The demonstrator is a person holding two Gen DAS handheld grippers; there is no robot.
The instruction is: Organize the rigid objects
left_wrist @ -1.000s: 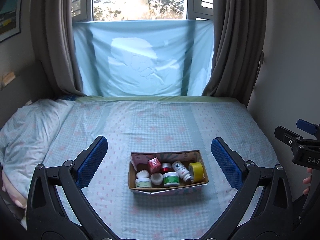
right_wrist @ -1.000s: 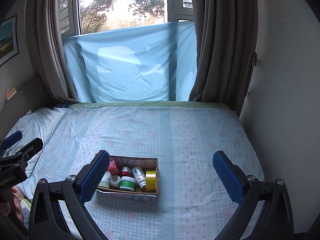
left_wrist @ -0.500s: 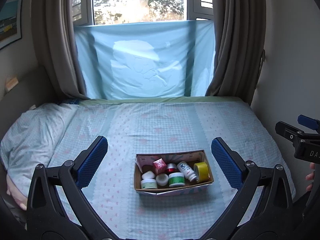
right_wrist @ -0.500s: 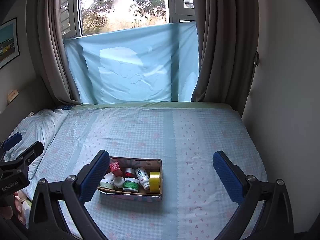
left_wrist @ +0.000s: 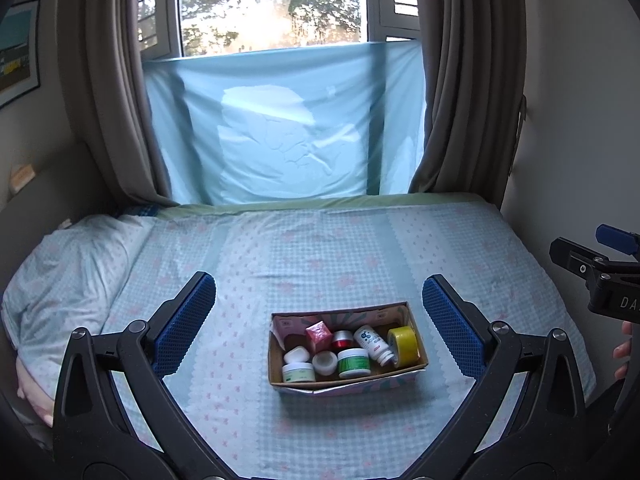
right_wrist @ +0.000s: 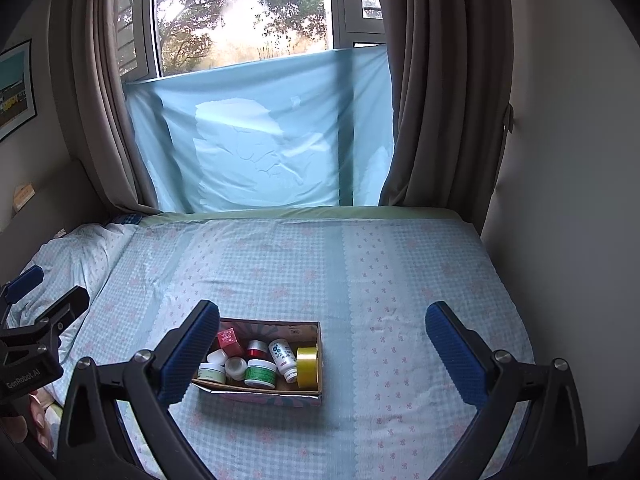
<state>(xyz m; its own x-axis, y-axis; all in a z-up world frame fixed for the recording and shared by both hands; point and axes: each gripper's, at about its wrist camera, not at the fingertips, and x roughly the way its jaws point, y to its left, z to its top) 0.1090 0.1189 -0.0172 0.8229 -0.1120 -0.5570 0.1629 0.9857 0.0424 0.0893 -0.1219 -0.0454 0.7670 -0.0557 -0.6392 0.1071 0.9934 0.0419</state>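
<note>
Since a second ago both cameras have pulled back a little, and the box (left_wrist: 347, 382) now sits slightly further right between the left jaws. The left gripper (left_wrist: 319, 322) has its jaws spread wide and empty, hovering above the bed (left_wrist: 320, 248) with the box framed in the gap. The right gripper (right_wrist: 322, 350) is likewise spread wide and empty; its left pad overlaps the box's left end in view, without visible contact.

The box lies near the bed's front edge, left of the middle as the right camera sees it. Inside, packed close: a pink cube (left_wrist: 319, 334), a red-lidded jar (left_wrist: 342, 339), a white bottle (left_wrist: 374, 344) on its side, a yellow tape roll (left_wrist: 403, 344) on edge against the right wall, and a green jar (left_wrist: 353, 362) with white jars (left_wrist: 298, 372) along the front wall.

Bare sheet lies open all round the box, widest towards the bed's right edge and back edge. A pillow (left_wrist: 68, 280) fills the left edge.
</note>
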